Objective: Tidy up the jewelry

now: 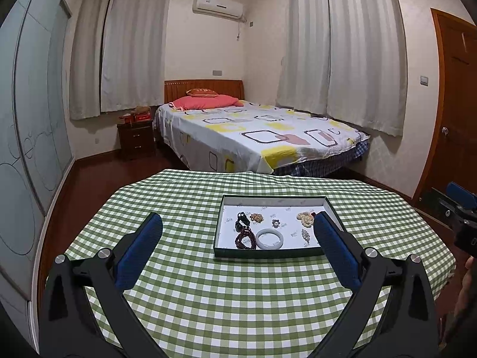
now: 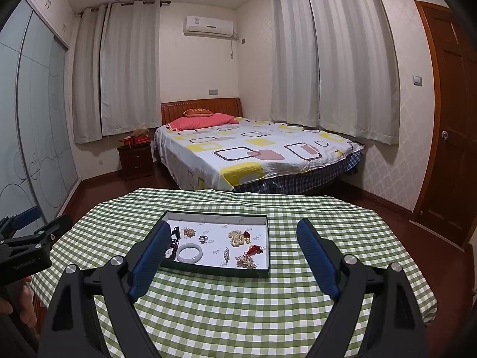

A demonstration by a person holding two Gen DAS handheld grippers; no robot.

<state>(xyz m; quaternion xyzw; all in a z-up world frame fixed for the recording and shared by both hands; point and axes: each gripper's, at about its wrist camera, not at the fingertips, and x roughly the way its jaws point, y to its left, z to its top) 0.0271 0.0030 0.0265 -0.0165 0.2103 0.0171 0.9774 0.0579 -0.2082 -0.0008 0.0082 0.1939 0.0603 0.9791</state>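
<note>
- Near the table's [image 1: 184,298] far edge, jewelry [image 2: 190,252] gathered loose inside a shallow tray [image 1: 269,253], pieces apart, likely for easy picking.
- Left gripper [image 1: 238,229] and right gripper [image 2: 231,238] spread apart, empty, held short of the tray.

Legible text: none | my left gripper [image 2: 28,232] body: white lettering, too small to read | air conditioner [image 1: 218,6] label: blurred
</note>
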